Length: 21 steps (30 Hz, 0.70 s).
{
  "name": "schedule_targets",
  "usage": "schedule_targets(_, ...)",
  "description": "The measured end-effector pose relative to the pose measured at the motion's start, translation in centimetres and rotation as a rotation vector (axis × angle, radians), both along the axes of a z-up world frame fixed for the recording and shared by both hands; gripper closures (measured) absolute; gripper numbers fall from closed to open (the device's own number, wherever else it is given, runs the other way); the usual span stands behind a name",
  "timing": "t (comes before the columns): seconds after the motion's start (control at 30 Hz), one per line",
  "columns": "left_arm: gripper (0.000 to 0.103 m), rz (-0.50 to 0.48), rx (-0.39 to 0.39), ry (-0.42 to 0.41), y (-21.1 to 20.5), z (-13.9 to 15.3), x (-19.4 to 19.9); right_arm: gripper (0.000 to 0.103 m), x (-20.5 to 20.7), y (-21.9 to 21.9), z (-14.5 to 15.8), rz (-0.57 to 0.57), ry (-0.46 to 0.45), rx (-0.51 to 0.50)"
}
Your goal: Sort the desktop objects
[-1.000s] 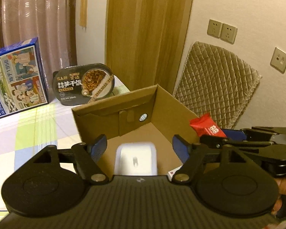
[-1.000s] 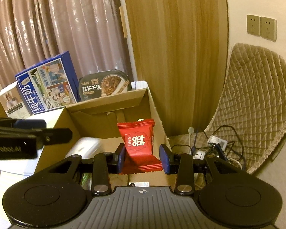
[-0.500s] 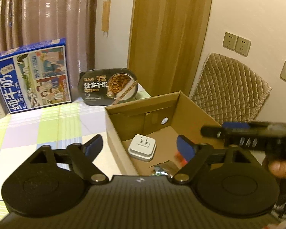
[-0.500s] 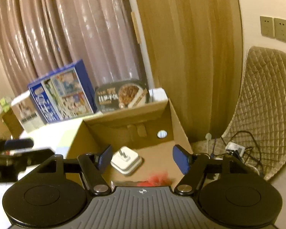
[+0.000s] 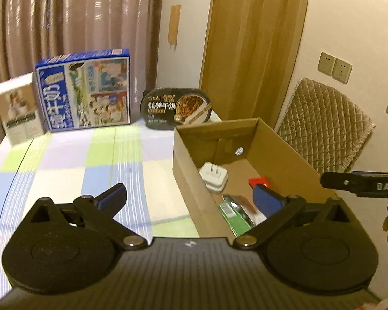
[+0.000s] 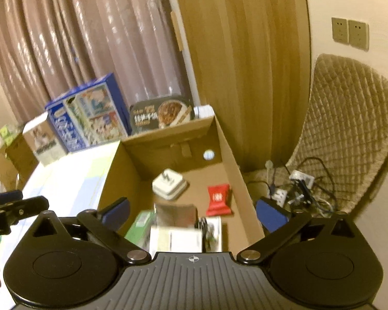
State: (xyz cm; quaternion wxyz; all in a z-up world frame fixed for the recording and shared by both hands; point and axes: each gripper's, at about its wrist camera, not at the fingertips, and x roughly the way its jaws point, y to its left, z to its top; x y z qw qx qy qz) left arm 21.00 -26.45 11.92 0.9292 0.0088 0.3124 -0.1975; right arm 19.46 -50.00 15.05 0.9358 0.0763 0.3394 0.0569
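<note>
Cardboard box (image 6: 227, 152) on the checked tablecloth (image 5: 64, 160) holds the red snack packet (image 6: 218, 199) beside a white charger (image 6: 169, 184) (a green pack lies nearer), while left gripper (image 5: 188, 197) and right gripper (image 6: 192, 210) both gape empty above.

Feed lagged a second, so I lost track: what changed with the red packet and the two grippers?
The right gripper let go of the red packet, which now lies in the cardboard box beside the white plug. Both grippers pulled up and back; the left gripper stayed open. Box and table items did not move.
</note>
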Motion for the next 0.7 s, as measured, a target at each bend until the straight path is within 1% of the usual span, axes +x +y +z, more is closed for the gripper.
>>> schedule_targets(0.1,0.001,0.009,-0.005,0.017,0.6,0.2,-2.6,0.002,-2.3,0.4,1.2,0.005,0.019,-0.024)
schedule_targets(0.23,0.001,0.002,-0.021,0.082,1.3,0.3,-5.8,0.002,-5.9,1.2,2.5,-0.005,0.029,-0.043)
schedule_targets(0.3,0.001,0.006,-0.014,0.090,1.5,0.5,-7.6,0.002,-7.6,1.6,2.8,-0.001,0.039,-0.056)
schedule_targets(0.4,0.001,0.013,-0.007,0.087,1.7,1.0,-10.1,0.002,-9.7,2.4,2.8,0.011,0.061,-0.086)
schedule_targets(0.5,0.001,0.041,-0.020,0.110,2.1,1.3,-12.2,0.002,-11.7,2.6,2.5,0.017,0.076,-0.106)
schedule_targets(0.6,0.001,0.051,-0.028,0.140,2.2,1.4,-14.0,0.002,-13.3,2.4,2.3,0.014,0.093,-0.098)
schedule_targets(0.7,0.001,0.041,-0.023,0.144,1.8,1.6,-15.7,0.002,-14.4,2.1,2.4,0.008,0.112,-0.093)
